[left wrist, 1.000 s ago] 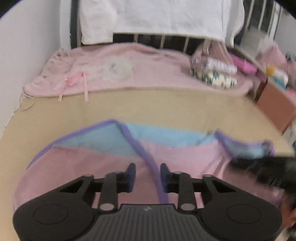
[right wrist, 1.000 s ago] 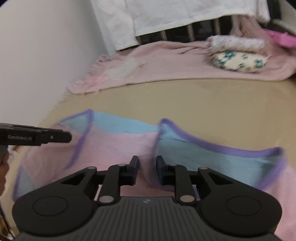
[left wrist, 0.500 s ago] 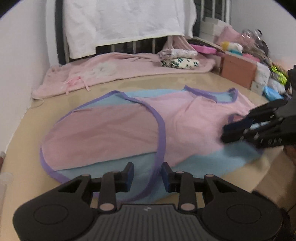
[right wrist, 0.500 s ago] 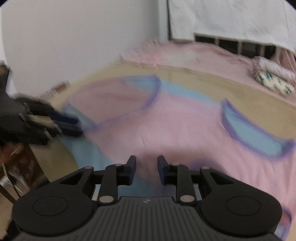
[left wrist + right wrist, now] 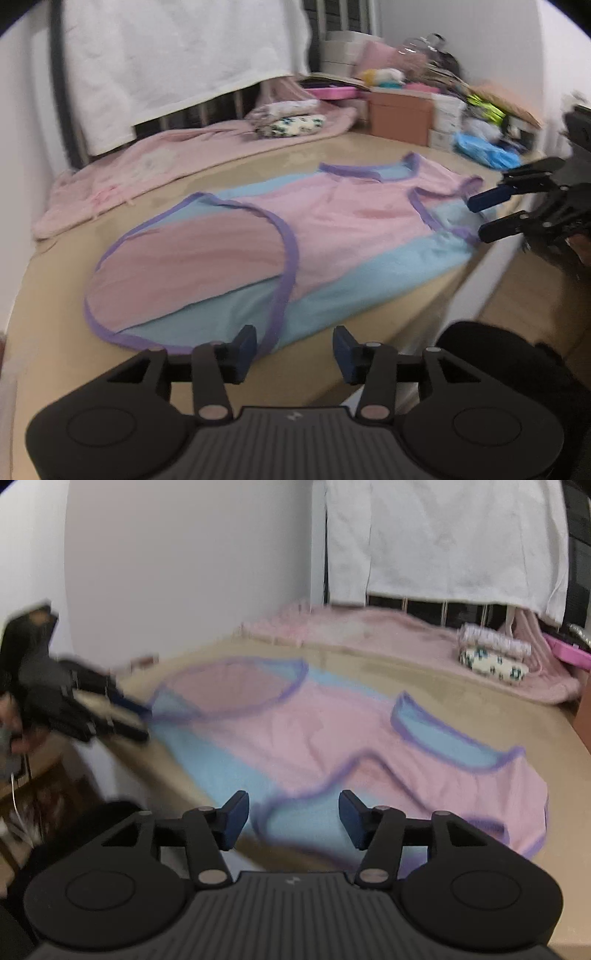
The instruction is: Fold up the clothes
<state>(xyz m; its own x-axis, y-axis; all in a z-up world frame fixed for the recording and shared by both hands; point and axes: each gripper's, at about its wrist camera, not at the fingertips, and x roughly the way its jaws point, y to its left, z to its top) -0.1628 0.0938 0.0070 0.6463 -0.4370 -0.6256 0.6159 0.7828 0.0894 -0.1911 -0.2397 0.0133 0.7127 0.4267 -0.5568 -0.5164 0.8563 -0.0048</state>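
With both pairs of jaws spread wide and holding nothing, the left gripper (image 5: 294,349) sits just off the near hem of the pink-and-blue garment (image 5: 332,225), while the right gripper (image 5: 293,819) hangs over its purple-trimmed armhole end. Spread flat, the garment lies on the beige counter (image 5: 55,280). Beyond it, a pink blanket (image 5: 177,155) carries a folded floral bundle (image 5: 291,125) beneath a hanging white sheet (image 5: 177,51)
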